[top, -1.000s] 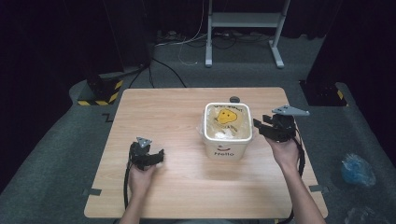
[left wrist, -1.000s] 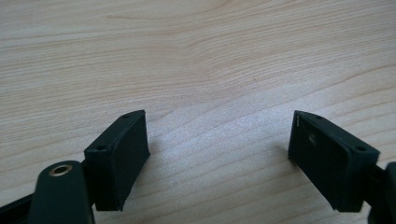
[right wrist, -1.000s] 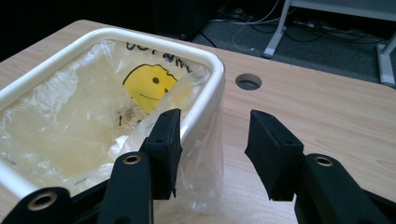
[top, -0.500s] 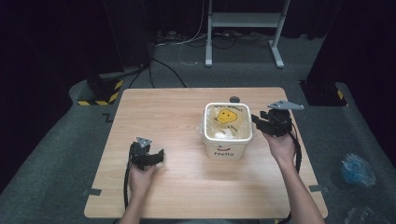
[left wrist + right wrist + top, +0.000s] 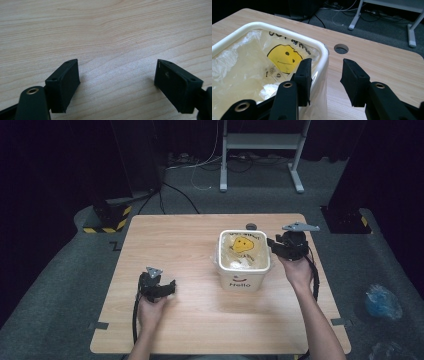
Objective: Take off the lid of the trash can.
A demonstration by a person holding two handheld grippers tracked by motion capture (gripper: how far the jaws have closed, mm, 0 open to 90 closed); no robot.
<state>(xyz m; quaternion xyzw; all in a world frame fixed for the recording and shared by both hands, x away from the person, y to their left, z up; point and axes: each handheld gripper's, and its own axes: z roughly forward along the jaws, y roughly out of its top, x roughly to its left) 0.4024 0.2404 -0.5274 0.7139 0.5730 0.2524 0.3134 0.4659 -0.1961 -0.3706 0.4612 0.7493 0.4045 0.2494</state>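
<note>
As the right gripper (image 5: 325,82), jaws just closing, straddles the plastic-lined cream rectangular bin's (image 5: 322,53) right rim ungripped, we risk tipping it; the left gripper (image 5: 116,82) rests released.

A fixed camera is looking down and forward over my wooden table (image 5: 200,320). My left gripper's camera is hovering close over bare tabletop. My right gripper's camera is peering closely across the white bin (image 5: 322,53), which the high view (image 5: 245,275) is sharing.

White bin (image 5: 244,270) w/ smiley plastic liner (image 5: 244,251), upright, mid-table.
</note>
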